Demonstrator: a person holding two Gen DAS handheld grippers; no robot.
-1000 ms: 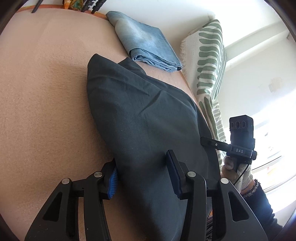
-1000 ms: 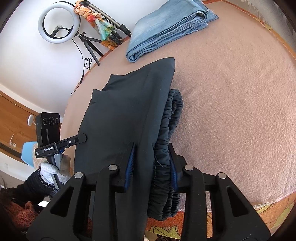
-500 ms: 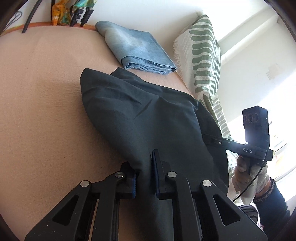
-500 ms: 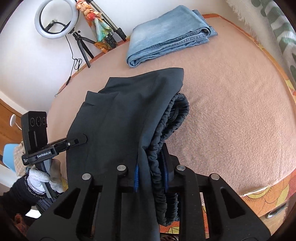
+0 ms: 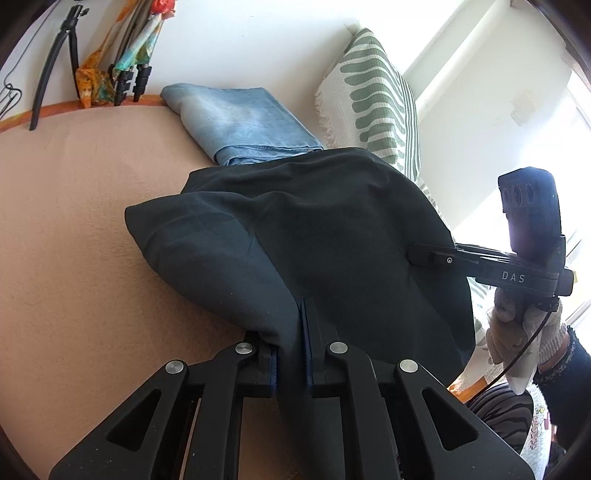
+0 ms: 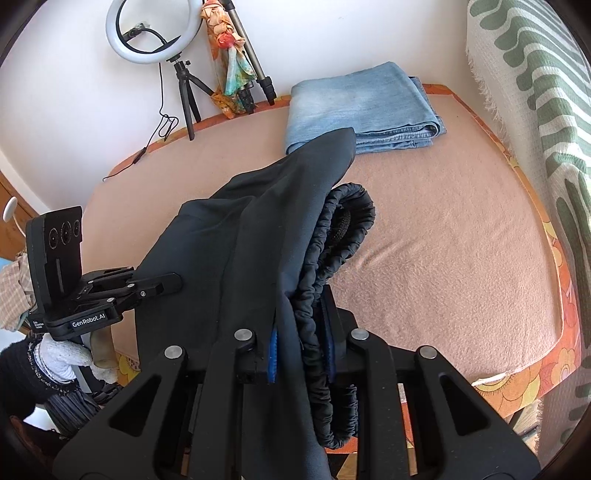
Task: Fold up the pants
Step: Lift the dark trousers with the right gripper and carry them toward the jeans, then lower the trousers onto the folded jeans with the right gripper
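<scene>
Dark pants (image 5: pixel 332 240) hang partly folded over the near side of a bed with a pink blanket (image 5: pixel 74 221). My left gripper (image 5: pixel 295 332) is shut on a fold of the pants' cloth and holds it raised. My right gripper (image 6: pixel 301 321) is shut on the pants (image 6: pixel 258 240) at the gathered elastic waistband (image 6: pixel 332 236), also raised. Each gripper shows in the other's view, the right one (image 5: pixel 417 254) and the left one (image 6: pixel 173 282), both against the cloth.
Folded blue jeans (image 6: pixel 362 107) lie at the far side of the pink blanket (image 6: pixel 443 229). A green-patterned white pillow (image 5: pixel 373 99) stands at the bed's end. A ring light on a tripod (image 6: pixel 155 33) and an umbrella (image 6: pixel 229 62) stand by the wall.
My left gripper shut on the pants' cloth; my right gripper shut on the waistband. Both then lifted the pants off the blanket, toward the folded jeans.
</scene>
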